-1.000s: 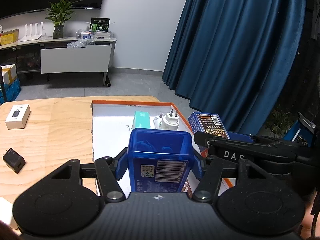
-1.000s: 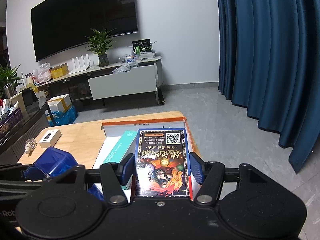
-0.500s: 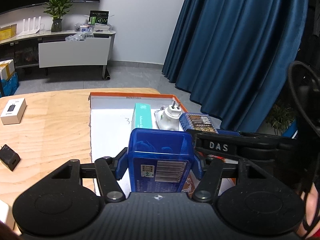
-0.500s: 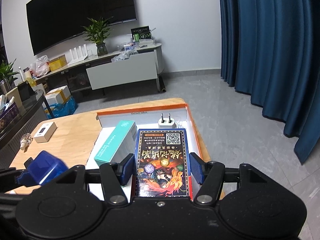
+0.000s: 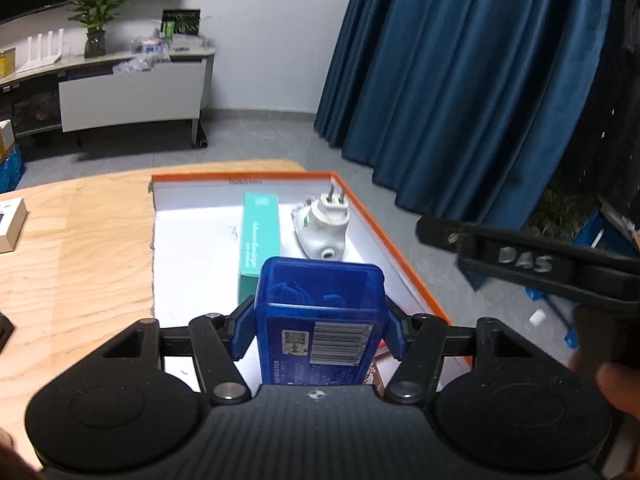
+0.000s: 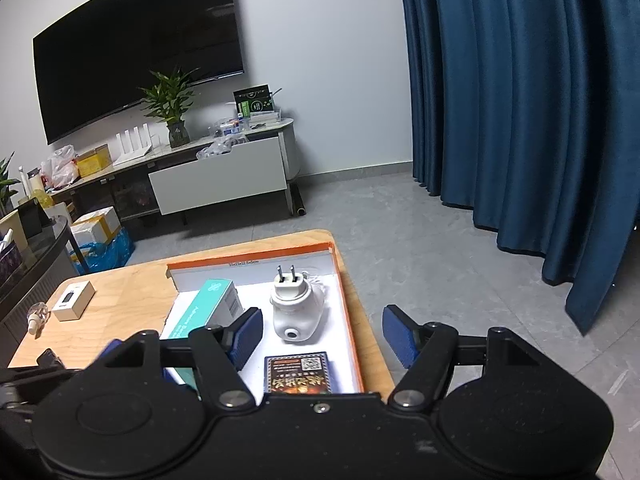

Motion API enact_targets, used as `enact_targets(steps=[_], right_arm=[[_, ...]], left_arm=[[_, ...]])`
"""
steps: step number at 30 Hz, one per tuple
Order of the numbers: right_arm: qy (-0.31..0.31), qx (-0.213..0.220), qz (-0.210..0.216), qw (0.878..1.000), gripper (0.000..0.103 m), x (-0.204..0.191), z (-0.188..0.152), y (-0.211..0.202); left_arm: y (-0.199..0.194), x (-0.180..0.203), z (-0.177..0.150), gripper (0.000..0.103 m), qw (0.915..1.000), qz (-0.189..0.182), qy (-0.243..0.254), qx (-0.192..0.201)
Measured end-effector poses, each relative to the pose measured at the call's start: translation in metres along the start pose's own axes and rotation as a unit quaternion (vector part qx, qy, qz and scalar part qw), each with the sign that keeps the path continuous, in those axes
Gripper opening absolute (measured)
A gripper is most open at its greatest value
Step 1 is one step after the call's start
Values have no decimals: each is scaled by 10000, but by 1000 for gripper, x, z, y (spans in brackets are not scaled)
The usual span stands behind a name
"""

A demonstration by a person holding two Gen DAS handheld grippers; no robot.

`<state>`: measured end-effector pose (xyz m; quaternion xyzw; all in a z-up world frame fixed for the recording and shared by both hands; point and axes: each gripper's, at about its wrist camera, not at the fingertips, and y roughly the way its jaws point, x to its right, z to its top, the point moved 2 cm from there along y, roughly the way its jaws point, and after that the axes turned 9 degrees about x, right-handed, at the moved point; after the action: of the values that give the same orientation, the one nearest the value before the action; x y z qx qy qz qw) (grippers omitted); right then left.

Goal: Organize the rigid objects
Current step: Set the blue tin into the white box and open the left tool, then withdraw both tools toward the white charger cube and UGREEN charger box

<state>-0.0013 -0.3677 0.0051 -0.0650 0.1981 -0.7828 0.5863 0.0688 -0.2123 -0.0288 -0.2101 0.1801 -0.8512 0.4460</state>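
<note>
Nearest us in the left wrist view, our left tool (image 5: 320, 330) pinches a translucent blue case (image 5: 320, 312), label side up, its blue pads pressed to both long sides. We carry it over the near end of the orange-rimmed tray (image 5: 394, 240), low in the middle of the frame, presumably to set it down beside what already lies there.

In the right wrist view, our right tool (image 6: 322, 338) stands spread with nothing between its pads; its jaws have just been opening. The card deck box (image 6: 298, 374) lies flat on the white tray floor at the bottom centre, apart from both pads, so we judge it released there.

Farther up the frame, the white plug adapter (image 6: 296, 308) rests with its prongs pointing away, and the teal carton (image 6: 208, 312) lies just left of it, parallel. We read this as rows forming lengthwise.

Beyond the tray, on the bench (image 6: 120, 308) at left, a small white box (image 6: 74, 300) waits outside.
</note>
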Motion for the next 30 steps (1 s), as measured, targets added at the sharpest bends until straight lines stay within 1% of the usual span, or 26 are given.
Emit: enact_targets(steps=[1, 2, 3, 6, 10, 12, 16, 17, 18, 24, 30], right_arm=[[11, 5, 0, 10000, 80, 0, 0, -2], [16, 21, 2, 10000, 80, 0, 1, -4], [-3, 42, 5, 10000, 80, -1, 1, -6], [-62, 92, 19, 9999, 81, -5, 3, -11], [-107, 217, 17, 9997, 84, -13, 7, -20], [-132, 261, 60, 9996, 88, -19, 9, -24], [-200, 345, 156, 9991, 91, -32, 12, -33], [-222, 359, 168, 9990, 95, -36, 12, -35], [-232, 372, 171, 9989, 96, -39, 12, -37], [-342, 330, 425, 9980, 98, -67, 8, -43], [-473, 151, 772, 9958, 100, -101, -2, -42]], left_arm=[[2, 0, 0, 69, 10000, 55, 35, -28], [2, 0, 1, 77, 9999, 112, 53, -12], [1, 0, 2, 81, 9999, 128, 51, 16], [-6, -1, 6, 87, 9998, 161, 14, 91], [-19, -2, 12, 90, 9995, 237, -1, 209], [-25, -4, 14, 91, 9993, 266, -48, 247], [-38, -9, 16, 92, 9987, 411, -34, 309], [-41, -11, 16, 93, 9986, 433, -52, 308], [-45, -14, 15, 93, 9984, 453, -84, 315], [-69, -39, 9, 97, 9962, 762, -233, 350], [-90, -72, -3, 97, 9921, 1120, -453, 349]])
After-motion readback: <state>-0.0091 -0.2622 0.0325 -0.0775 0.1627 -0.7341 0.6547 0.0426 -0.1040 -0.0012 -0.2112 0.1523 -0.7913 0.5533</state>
